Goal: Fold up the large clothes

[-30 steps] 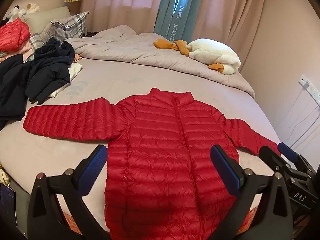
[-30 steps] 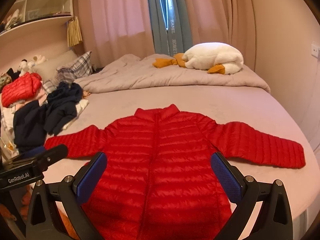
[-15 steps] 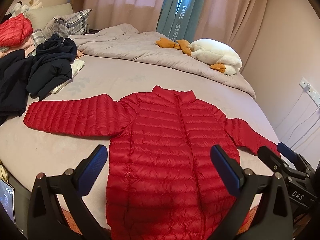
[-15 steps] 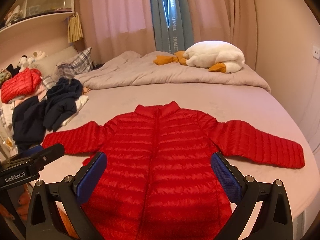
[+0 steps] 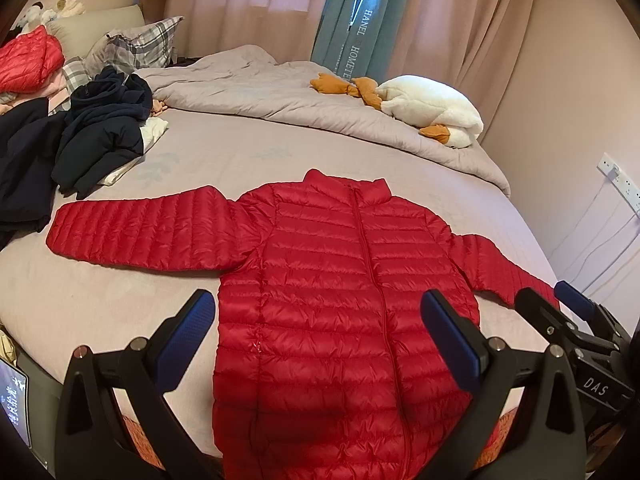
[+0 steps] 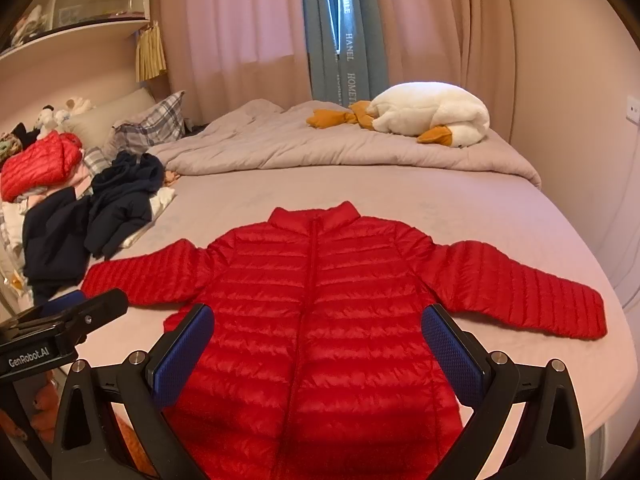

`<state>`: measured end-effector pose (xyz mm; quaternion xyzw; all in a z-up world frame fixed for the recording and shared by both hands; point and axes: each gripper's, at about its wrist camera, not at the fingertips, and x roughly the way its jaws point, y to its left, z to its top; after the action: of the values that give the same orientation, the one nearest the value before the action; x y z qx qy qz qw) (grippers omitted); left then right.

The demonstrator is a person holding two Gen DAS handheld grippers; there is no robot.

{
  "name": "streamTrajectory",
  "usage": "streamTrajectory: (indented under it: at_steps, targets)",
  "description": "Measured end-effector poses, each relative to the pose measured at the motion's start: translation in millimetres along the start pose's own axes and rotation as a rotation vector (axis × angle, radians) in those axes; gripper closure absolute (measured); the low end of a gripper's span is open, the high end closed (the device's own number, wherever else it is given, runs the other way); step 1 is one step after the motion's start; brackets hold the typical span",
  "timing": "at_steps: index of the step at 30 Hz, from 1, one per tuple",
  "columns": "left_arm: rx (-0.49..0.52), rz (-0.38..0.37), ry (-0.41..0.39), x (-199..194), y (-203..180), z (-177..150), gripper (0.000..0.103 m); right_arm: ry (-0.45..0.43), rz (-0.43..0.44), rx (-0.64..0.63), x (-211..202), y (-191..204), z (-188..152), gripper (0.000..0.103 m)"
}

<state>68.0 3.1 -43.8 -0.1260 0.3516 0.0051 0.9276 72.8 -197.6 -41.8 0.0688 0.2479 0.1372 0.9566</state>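
Against the frames of a second ago, little change is seen: the jacket (image 5: 344,300) is found in the same flat pose, while both views are shifted slightly, so that the collar is seen a little lower in each frame and more of the far bed (image 5: 224,160) is taken in. The left gripper (image 5: 320,336) and right gripper (image 6: 316,344) are kept wide apart as before, with nothing held between the blue pads (image 5: 182,338).

The bed is covered by a pale sheet, and a grey duvet (image 5: 276,96) is bunched along its far side. The jacket, a red quilted puffer, is spread face up on the near part of the bed, zipped to the collar, with both sleeves stretched outward. Its hem is lost below the gripper frames in both views. Its quilting is laid in even horizontal bands, and the surface is seen smooth.

A heap of dark clothes (image 5: 92,136) is piled at the left of the bed, near the left cuff but apart from it. A white plush goose (image 6: 432,120) is laid on the duvet at the far right. A second red garment (image 6: 38,166) is stacked at the far left, by a plaid pillow (image 5: 140,42).
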Motion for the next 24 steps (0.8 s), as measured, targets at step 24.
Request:
streamTrajectory:
  at_steps: [24]
  targets:
    - [0.034,-0.004,-0.001,-2,-11,-4,0.0,-0.004,0.003,0.022,-4,-8,0,0.0]
